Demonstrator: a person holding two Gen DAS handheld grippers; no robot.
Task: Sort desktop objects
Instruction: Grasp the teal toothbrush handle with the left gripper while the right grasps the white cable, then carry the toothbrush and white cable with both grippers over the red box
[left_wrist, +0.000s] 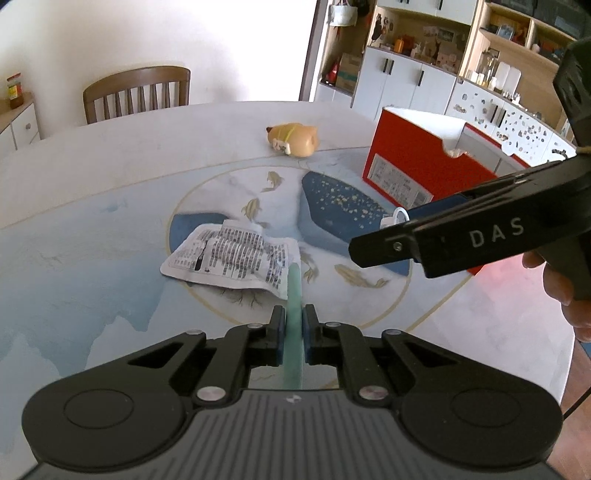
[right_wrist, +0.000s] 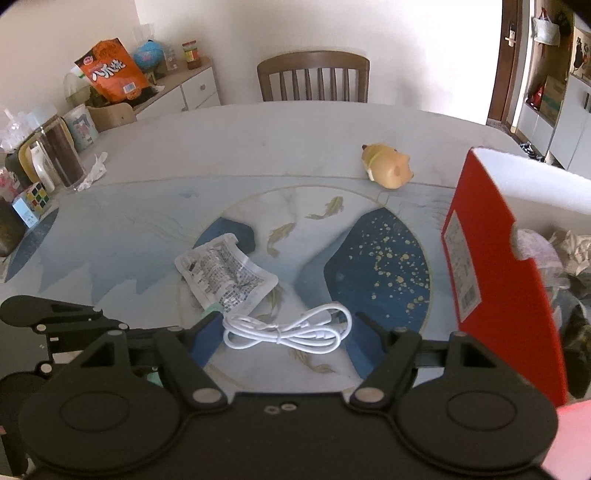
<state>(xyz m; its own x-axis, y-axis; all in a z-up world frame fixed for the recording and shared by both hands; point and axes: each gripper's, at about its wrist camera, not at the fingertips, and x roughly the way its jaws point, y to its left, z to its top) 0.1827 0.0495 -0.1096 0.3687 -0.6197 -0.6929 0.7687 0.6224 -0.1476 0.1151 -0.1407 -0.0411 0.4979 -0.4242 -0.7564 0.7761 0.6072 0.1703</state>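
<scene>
My left gripper (left_wrist: 294, 325) is shut on the green edge of a white printed pouch (left_wrist: 236, 256), which lies on the table ahead of it. The pouch also shows in the right wrist view (right_wrist: 225, 275). My right gripper (right_wrist: 282, 332) is open, its fingers on either side of a coiled white cable (right_wrist: 286, 330) on the table. In the left wrist view the right gripper (left_wrist: 402, 236) comes in from the right. A yellow pig toy (left_wrist: 293, 139) (right_wrist: 388, 166) lies further back. A red box (left_wrist: 410, 166) (right_wrist: 491, 273) stands on the right and holds crumpled items.
The round table (left_wrist: 92, 206) has a blue fish pattern. A wooden chair (right_wrist: 314, 75) stands at its far side. Jars, a cube and a snack bag (right_wrist: 110, 70) crowd the left. Cabinets (left_wrist: 417, 74) stand behind the box.
</scene>
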